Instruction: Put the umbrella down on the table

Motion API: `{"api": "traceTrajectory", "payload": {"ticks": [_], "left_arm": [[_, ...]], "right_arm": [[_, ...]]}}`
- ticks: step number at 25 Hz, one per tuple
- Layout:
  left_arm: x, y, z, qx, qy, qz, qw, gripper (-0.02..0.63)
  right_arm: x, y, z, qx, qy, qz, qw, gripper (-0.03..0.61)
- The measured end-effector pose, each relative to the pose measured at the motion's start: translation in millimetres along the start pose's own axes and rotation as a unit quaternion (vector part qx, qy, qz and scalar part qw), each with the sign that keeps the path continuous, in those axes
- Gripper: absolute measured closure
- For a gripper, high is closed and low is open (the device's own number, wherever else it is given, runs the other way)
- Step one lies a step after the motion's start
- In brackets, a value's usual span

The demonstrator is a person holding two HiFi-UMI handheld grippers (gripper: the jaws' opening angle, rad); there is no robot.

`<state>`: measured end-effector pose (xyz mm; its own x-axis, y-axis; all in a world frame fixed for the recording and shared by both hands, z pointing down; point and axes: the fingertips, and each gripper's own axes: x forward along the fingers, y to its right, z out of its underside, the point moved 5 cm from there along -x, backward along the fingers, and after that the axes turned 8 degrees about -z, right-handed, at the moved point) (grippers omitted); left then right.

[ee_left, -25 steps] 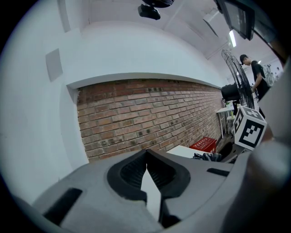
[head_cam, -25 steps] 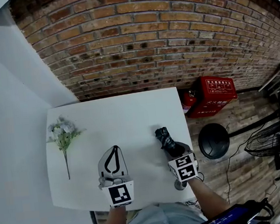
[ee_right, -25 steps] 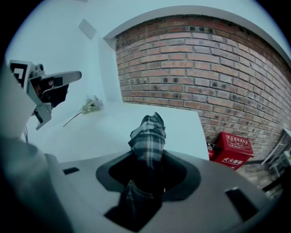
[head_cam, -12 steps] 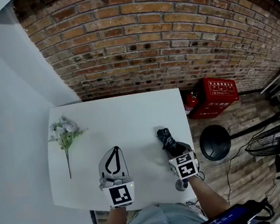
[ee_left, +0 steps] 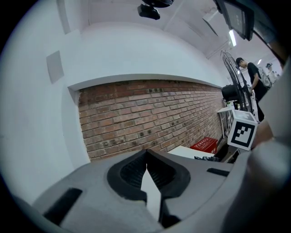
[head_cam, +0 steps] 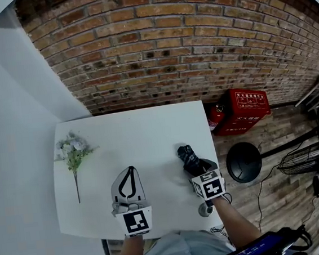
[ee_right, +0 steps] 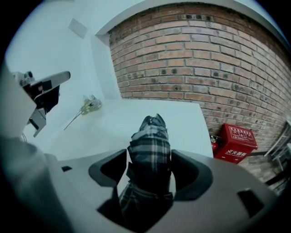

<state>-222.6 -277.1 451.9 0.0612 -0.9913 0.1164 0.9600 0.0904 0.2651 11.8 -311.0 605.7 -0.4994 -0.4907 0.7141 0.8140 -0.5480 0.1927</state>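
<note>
Right gripper (ee_right: 150, 170) jaws are opening wide around the folded plaid umbrella (ee_right: 150, 141), no longer pinching it. The umbrella rests on the white table (head_cam: 142, 128) near its right edge (tip toward the brick wall (head_cam: 162, 44)). Left gripper (ee_left: 146, 157) hovers alongside, jaws pressed together, empty.

dark plaid folded umbrella (ee_right: 150, 141): woven cloth, matt | white tabletop (head_cam: 143, 131): smooth, matt | red-brown brick wall (head_cam: 167, 38): rough

White table (head_cam: 143, 132), flower sprig (head_cam: 73, 153), folded umbrella (head_cam: 188, 158), brick wall (head_cam: 168, 44)
</note>
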Motion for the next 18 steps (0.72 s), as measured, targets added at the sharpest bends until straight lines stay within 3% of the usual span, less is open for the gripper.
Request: {"api": "traceTrajectory", "payload": {"ticks": [5, 12, 15, 18], "left_arm": [[-4.4, 3.4, -6.0, -0.008, 0.006, 0.001, 0.9999, 0.606], [-14.2, 14.0, -26.4, 0.006, 0.034, 0.003, 0.9994, 0.606], [-20.7, 19.3, -43.9, -0.017, 0.038, 0.001, 0.9991, 0.606], [-28.9, 18.8, -71.4, -0.034, 0.052, -0.008, 0.9981, 0.606]], "right_arm": [[-10.9, -2.4, -7.2, 0.001, 0.026, -0.015, 1.000, 0.253], [-50.5, -4.7, -27.9, -0.013, 0.093, -0.001, 0.996, 0.271], [-77.0, -10.0, -45.6, -0.023, 0.139, 0.006, 0.990, 0.307], [-116.0, -26.4, -80.7, -0.044, 0.214, -0.002, 0.976, 0.371]]}}
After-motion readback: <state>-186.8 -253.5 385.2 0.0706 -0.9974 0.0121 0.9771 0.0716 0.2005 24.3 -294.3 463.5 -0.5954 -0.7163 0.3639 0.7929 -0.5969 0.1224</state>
